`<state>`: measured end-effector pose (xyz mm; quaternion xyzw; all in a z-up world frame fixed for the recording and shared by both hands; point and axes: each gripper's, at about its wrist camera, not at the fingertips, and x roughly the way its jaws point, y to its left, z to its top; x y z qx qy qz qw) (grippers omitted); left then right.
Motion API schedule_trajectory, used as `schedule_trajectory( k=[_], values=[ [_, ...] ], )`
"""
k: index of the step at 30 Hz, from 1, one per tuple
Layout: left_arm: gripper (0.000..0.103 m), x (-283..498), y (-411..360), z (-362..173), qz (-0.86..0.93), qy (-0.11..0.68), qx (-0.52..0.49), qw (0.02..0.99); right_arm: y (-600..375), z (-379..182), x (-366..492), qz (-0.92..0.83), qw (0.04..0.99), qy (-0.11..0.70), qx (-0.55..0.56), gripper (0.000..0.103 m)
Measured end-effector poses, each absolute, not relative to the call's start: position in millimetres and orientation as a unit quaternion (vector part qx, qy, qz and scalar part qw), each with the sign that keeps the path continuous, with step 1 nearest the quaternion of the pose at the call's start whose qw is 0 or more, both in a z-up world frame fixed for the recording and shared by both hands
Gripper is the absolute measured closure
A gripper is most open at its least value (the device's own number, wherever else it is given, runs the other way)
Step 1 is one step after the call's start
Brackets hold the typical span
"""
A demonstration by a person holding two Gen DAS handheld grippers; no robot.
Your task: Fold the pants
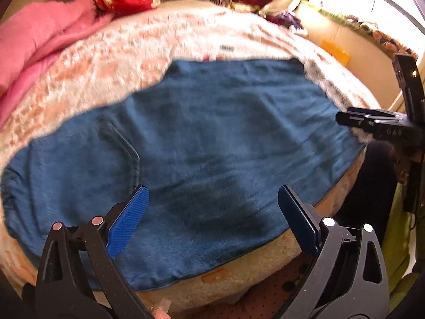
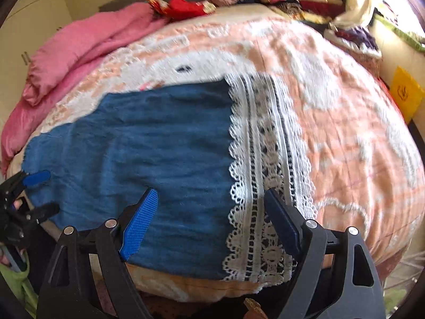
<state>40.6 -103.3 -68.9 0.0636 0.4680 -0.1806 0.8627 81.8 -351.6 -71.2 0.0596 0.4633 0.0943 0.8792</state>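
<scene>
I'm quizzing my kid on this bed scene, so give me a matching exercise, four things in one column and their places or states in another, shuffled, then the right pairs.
Things:
1. blue pants
2. white lace trim
3. pink blanket
4. left gripper

Places or states:
A. bunched at the bed's far left edge
B. open above the fabric, holding nothing
C. spread flat on the peach bedspread
D. running along the pants' right end

Pairs: 1-C, 2-D, 3-A, 4-B
</scene>
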Motion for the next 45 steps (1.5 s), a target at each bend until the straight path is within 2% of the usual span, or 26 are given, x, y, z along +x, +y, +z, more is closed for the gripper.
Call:
schedule_trajectory(
  k=[7, 16, 33, 45],
  values=[
    [0.011, 42, -102, -81, -0.176, 0.475, 0.064, 0.860, -356, -67, 77, 0.103, 0.884, 0.449, 0.079, 0.019],
    [0.010, 32, -102, -42, -0.182, 0.440, 0.049, 0.878, -368, -32, 43, 0.096, 0.906, 0.404, 0.082, 0.009],
    [0.010, 34, -139, 14, -0.207, 0.396, 0.078, 0.891, -391, 14, 10, 0.058, 0.934, 0.346, 0.074, 0.007],
    [0.010, 51, -184, 28, -0.234, 0.387, 0.099, 0.886, -411, 26, -3, 0.025, 0.943, 0.322, 0.082, 0.006]
  ],
)
